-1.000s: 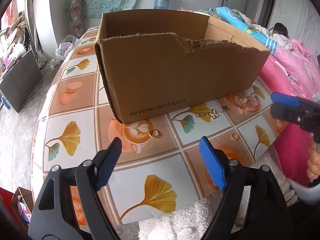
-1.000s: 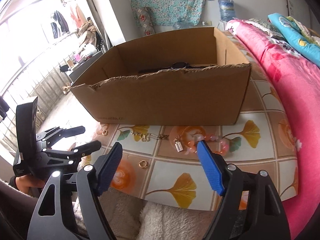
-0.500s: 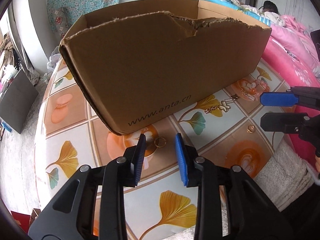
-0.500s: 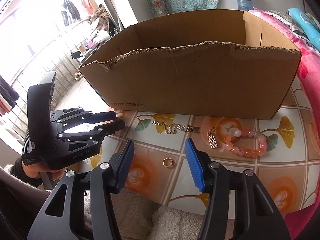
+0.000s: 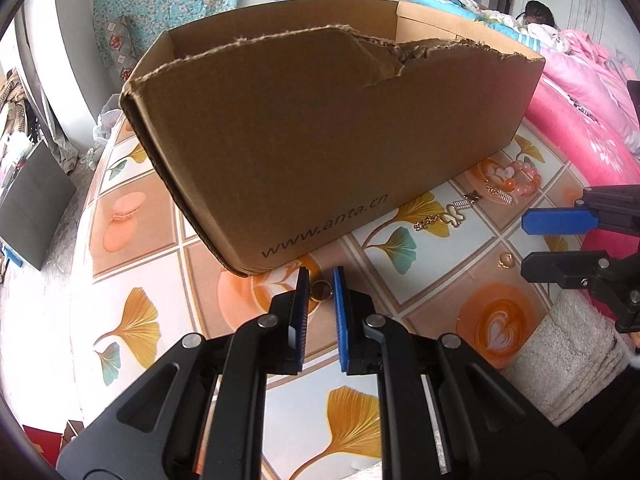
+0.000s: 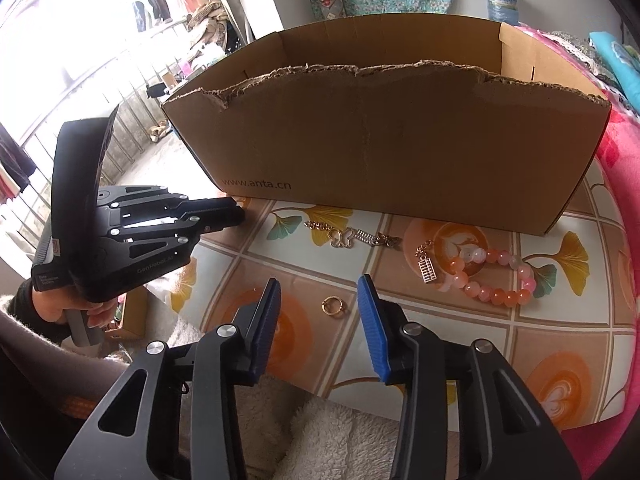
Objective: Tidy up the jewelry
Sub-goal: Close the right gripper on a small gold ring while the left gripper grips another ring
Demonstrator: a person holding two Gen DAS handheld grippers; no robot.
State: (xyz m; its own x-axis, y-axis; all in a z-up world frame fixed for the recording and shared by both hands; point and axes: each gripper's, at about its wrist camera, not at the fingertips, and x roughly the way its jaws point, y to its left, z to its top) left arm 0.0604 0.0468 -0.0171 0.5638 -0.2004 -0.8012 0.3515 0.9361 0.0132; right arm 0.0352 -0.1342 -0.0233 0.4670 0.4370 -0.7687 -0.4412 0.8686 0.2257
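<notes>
Right now the biggest thing on the table [image 5: 132,364] is the torn-edged cardboard box [image 5: 328,136], open at the top, printed with a web address low on its near wall. It stands on the tiled cloth of ginkgo leaves and coffee cups, with a pink bed [image 6: 628,184] along the far side.

Next in size come the two tools. The left claw [image 5: 320,292] sits low at the near corner of the box; its jaws have just been closing and now stand only a narrow gap apart, with a gold ring [image 5: 321,291] between the blue pads. I cannot tell for sure whether the pads already press on it. The right claw [image 6: 318,304] hovers above the table edge, jaws half open after closing partway, holding nothing. A second gold ring [image 6: 333,305] lies flat on the cloth between its fingertips and a little beyond them, untouched.

Smaller pieces lie just in front of the box: a pink and orange bead bracelet [image 6: 494,280] with a small silver charm, and to its left, close by, a gold chain with a butterfly link [image 6: 348,237].

A hand [image 6: 60,312] in a dark sleeve grips the left tool's handle.
</notes>
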